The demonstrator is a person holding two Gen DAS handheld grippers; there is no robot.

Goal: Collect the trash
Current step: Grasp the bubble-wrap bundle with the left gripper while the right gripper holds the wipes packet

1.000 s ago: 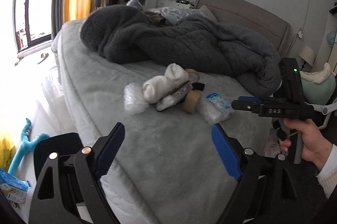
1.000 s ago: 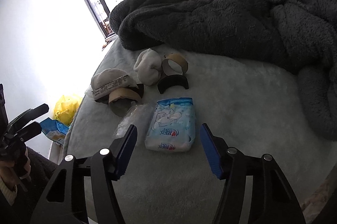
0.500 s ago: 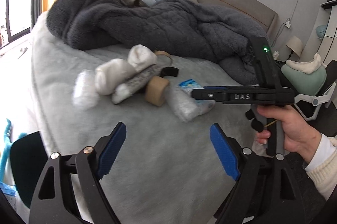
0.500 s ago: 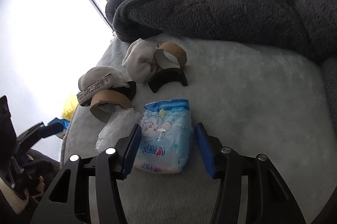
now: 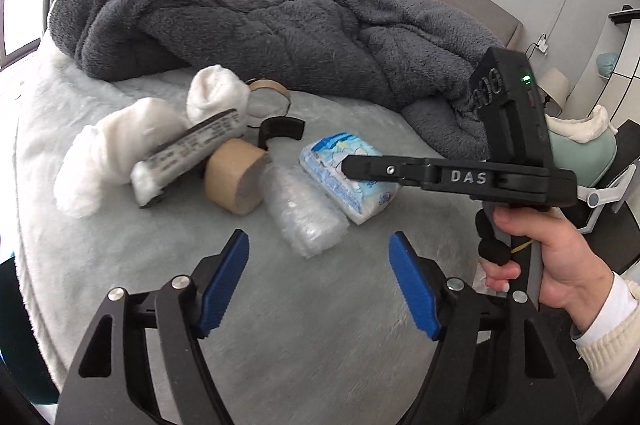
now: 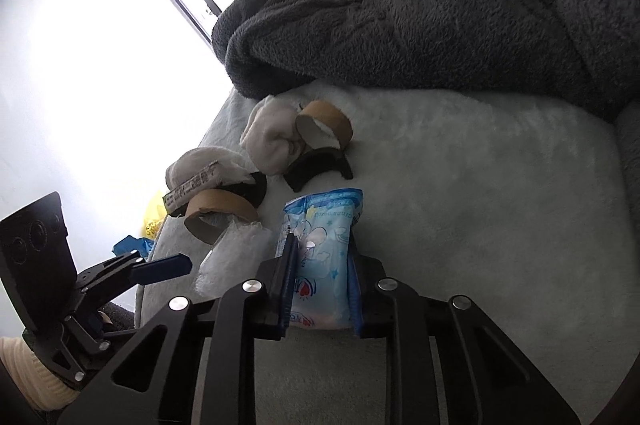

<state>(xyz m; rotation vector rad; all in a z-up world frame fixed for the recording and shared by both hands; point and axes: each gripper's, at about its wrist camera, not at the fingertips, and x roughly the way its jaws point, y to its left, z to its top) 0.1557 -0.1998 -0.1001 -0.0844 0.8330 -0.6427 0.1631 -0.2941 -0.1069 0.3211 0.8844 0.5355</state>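
Bed (image 6: 480, 185) takes up most of both views, pale fuzzy cover with a big dark grey fleece blanket (image 5: 280, 21) heaped along the far side, and the trash sits in a loose cluster on the bare part in front of it. Step in hand looks like the first pickup: right gripper (image 6: 320, 285) has its blue pads either side of the blue-and-white tissue pack (image 6: 324, 225) and the jaws are closing on it, pads already pinching the soft sides in, so I'd call that gripped. Left gripper (image 5: 316, 281) hangs just short of the crumpled clear plastic wrap (image 5: 304, 217), jaws wide-ish but narrowing, nothing between them yet. Next move, I reckon, is lifting the pack clean off the bed without dragging the wrap that lies touching it, while the left comes forward and down onto that wrap. The pack looks squishy and half-flat, printed with little cartoon shapes. The wrap is see-through and bubbly, probably slippery. Behind those: two white wadded bundles (image 5: 116, 149), maybe socks or tissue, hard to tell, one with a labelled strip across it, a brown tape roll (image 5: 234, 181) on its side, a second cardboard ring (image 6: 324, 125), and a small curved black piece (image 6: 320, 165).
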